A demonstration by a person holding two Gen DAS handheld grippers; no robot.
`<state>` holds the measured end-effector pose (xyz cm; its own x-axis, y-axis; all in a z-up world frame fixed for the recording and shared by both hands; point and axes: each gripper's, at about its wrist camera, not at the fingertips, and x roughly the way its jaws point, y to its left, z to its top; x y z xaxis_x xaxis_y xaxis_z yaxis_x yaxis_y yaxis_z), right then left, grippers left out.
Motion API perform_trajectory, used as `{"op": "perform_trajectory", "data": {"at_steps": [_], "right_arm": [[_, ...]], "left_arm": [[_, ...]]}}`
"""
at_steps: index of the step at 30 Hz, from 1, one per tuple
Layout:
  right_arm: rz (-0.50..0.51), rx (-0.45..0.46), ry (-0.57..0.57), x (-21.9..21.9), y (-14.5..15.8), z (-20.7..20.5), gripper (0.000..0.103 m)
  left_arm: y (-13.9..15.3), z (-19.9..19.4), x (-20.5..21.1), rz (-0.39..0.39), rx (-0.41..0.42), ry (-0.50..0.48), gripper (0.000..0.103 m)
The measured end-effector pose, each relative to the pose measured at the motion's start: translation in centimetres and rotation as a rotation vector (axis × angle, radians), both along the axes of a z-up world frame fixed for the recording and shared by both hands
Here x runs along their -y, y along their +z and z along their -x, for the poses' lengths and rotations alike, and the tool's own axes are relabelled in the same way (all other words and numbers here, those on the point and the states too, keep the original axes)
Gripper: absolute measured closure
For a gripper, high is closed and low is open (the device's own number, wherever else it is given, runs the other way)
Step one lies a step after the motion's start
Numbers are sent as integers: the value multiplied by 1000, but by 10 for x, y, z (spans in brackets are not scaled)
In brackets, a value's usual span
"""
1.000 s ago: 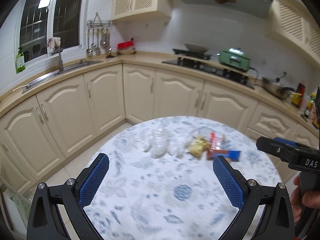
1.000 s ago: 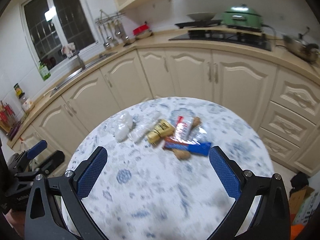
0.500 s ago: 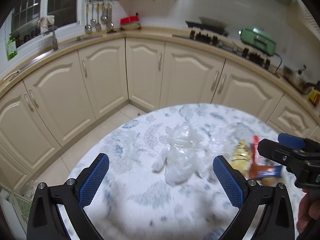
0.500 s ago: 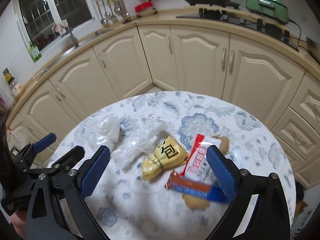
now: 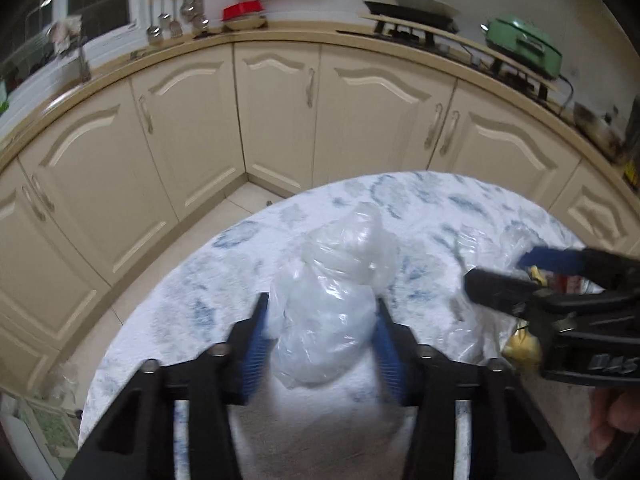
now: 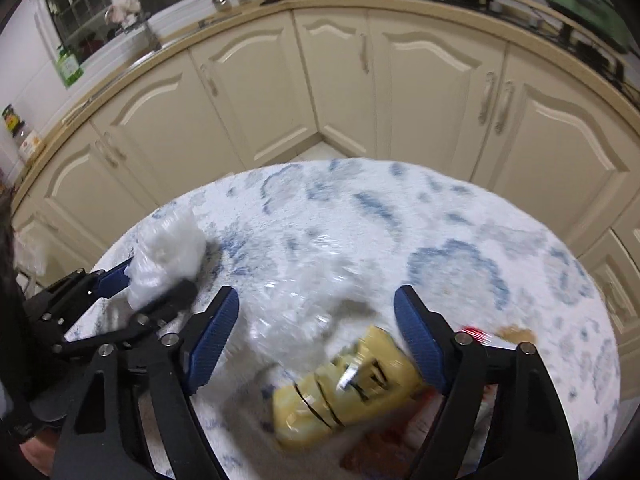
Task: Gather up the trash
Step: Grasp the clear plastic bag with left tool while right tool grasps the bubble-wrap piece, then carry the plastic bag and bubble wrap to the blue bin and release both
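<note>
Your left gripper [image 5: 320, 322] has closed since half a second ago, pinching the white plastic bag [image 5: 332, 304] between its fingers, while your right gripper [image 6: 316, 320] stays spread around the clear wrapper [image 6: 296, 312] and yellow packet [image 6: 348, 384].

Even, dim indoor light; strong fisheye bending with black corners; motion blur smears both views, worst near the bottom edges.

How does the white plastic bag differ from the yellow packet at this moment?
The white plastic bag is translucent and crumpled; the yellow packet is opaque with black print. The left gripper squeezes the bag, while the packet lies free between the open fingers of the right gripper. Both are on the floral table.
</note>
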<state>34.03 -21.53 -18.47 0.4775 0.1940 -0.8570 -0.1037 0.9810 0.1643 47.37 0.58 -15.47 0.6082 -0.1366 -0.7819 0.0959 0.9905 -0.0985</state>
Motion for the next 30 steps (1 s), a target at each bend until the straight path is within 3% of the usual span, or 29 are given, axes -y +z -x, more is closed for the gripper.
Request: {"op": "perform_trajectory", "data": {"at_steps": [2,6,10,14,21,30], "right_arm": [[38,1,28,-11,-5,-4,32],[65,13,93,-29,-5,-3,71],[38,13,112,-35,-3,3,81],[-41,41,99,-31,10,19,83],[-47,65,59,-26,29,61,83],[-37,116,2,0,57,130,83]], "left_arm": [[0,-7,-11,40,-10,17,66],[-2,-7,-20,37,-11,35,68],[2,1,-25,46,-3,50,68],[10,17,-24,48,14,51,68],[26,61,-10,52,50,33,68],[62,154,15,54,142,1,68]]}}
